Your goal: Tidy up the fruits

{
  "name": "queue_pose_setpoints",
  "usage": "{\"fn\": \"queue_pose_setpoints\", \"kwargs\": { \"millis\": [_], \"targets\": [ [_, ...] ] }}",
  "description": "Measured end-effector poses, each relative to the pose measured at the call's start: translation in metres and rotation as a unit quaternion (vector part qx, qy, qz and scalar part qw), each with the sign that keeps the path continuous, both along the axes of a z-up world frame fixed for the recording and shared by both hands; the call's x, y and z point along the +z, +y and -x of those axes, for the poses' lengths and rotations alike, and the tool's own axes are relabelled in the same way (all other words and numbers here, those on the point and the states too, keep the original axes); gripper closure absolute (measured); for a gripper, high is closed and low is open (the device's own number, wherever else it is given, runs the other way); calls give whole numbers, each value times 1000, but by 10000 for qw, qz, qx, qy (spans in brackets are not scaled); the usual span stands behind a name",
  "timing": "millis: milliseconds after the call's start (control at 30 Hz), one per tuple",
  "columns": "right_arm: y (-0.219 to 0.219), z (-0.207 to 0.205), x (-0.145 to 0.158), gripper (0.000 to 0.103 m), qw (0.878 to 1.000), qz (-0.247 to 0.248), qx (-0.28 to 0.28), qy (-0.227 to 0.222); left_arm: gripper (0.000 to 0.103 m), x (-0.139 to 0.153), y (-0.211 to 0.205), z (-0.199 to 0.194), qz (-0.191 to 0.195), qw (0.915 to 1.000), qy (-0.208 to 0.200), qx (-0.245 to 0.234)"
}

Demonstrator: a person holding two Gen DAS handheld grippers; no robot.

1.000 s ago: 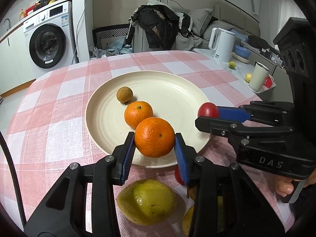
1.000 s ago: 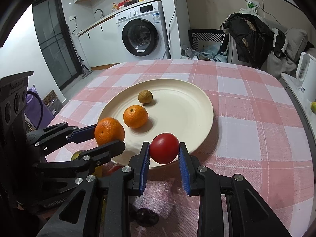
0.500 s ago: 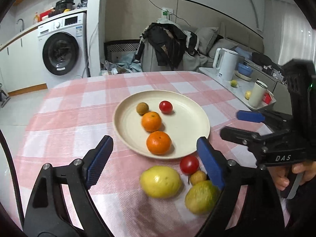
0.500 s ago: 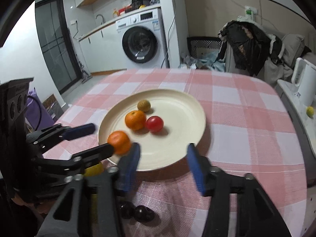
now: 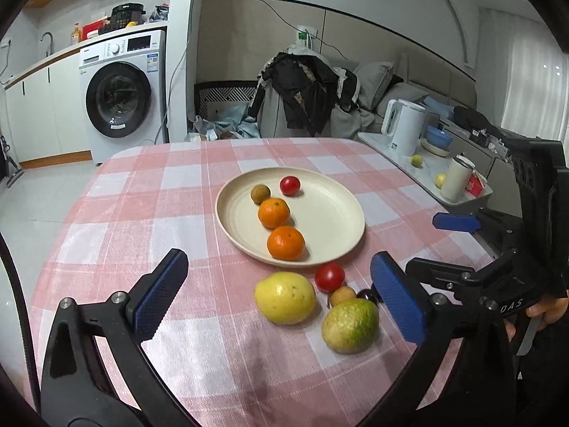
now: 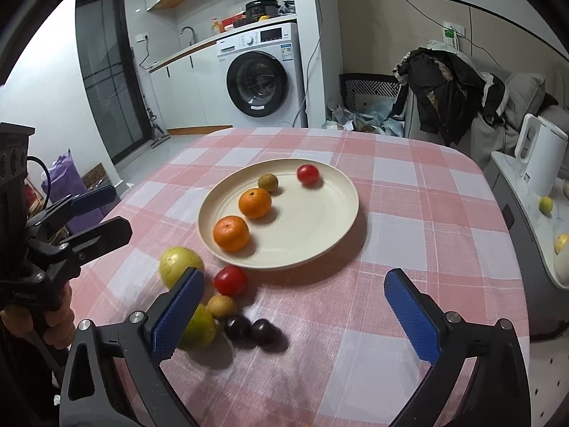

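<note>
Released orange [image 5: 286,243] now on plate [image 5: 330,213], beyond opening left tool [image 5: 281,293].

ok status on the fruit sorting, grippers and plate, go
Left gripper and right gripper opening, nothing between them. Plate holds four fruits: two oranges, a tomato, a small brown fruit. Six fruits wait on the tablecloth. Nothing in the way.

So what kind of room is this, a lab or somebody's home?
Most likely a lived-in home: a washing machine under a kitchen counter, clothes heaped on a chair, and a kettle beside the checked dining table.
</note>
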State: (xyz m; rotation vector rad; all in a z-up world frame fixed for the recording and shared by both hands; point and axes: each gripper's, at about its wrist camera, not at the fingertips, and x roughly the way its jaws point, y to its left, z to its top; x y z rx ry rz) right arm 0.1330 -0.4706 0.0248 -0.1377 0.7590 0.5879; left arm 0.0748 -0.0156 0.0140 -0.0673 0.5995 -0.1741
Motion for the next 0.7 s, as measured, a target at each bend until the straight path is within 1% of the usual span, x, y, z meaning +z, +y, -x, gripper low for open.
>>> {"fn": "queue_pose_setpoints", "kwargs": {
  "millis": [133,233,333,467,700],
  "targets": [
    [0,9,-3,0,9999,80,106,6,1,-2,-4,4,-33,10000,30,-32],
    [2,11,-8,0,9995,186,219,98,1,-4,-8,4,-59,9999,76,-102],
    [2,12,-10,0,9994,295,179,28,1,-7,-11,3,-87,9997,143,-155],
    [0,11,-13,0,9993,318,171,75,1,-12,-19,1,-138,9994,223,-228],
    [-3,8,-21,0,9977,659,151,72,1,-25,-36,-3,-355,9973,432,-480]
  ]
}}
